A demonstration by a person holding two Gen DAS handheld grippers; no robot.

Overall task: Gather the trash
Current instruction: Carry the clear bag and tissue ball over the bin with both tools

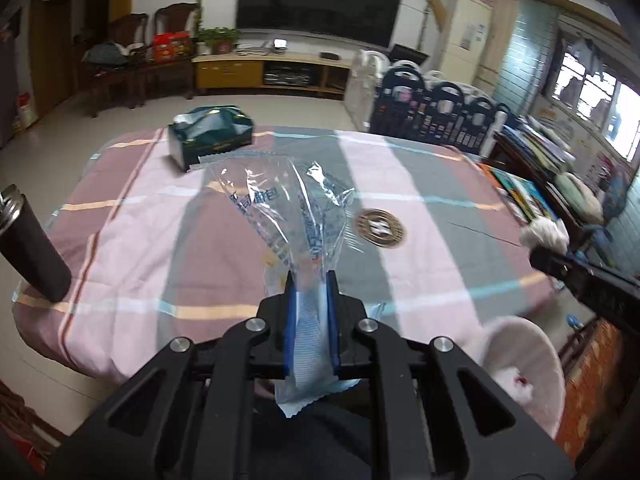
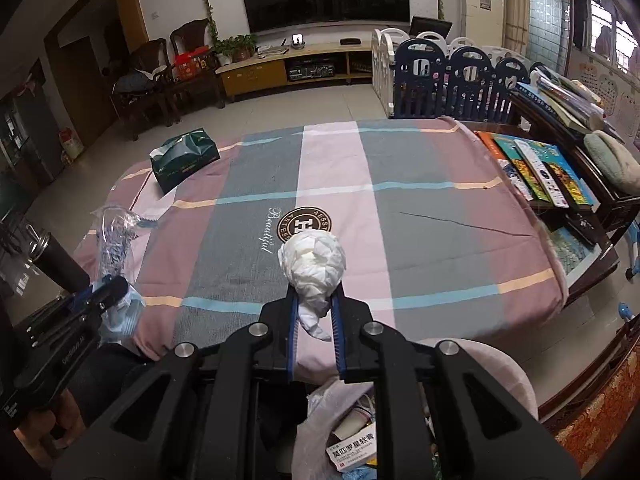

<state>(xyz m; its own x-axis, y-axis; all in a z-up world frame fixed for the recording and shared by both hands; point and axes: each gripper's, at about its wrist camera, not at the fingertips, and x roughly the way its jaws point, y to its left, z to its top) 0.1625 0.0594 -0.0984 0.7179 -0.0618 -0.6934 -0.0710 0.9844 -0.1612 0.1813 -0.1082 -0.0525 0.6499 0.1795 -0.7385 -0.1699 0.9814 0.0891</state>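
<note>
Holding trash in both hands, I am in the middle of the carrying step. My left fingers [image 1: 312, 280] are pinched almost shut on a clear plastic wrapper [image 1: 280, 208] with blue print. The wrapper sticks up and fans out above the table [image 1: 440, 280], which has a striped pink and grey cloth on it. My right fingers [image 2: 314, 296] are squeezed tight on a crumpled white tissue ball [image 2: 314, 264]. Most of the ball pokes out past the tips, and a little tail hangs down between them.

Both pieces are up off the cloth. A pink trash bin [image 2: 500, 364] sits just below my right hand, close to the near edge of the table. I can see a white bag and a small box inside it already.

I think the next move is to bring each hand over the bin and let go. The tissue is nearly above it. The wrapper is light and floppy, so it may stick to my fingers or drift, and I should hold it low over the opening first.

A green tissue pack [image 2: 186, 160] and a dark bottle [image 1: 30, 244] sit on the table too.
</note>
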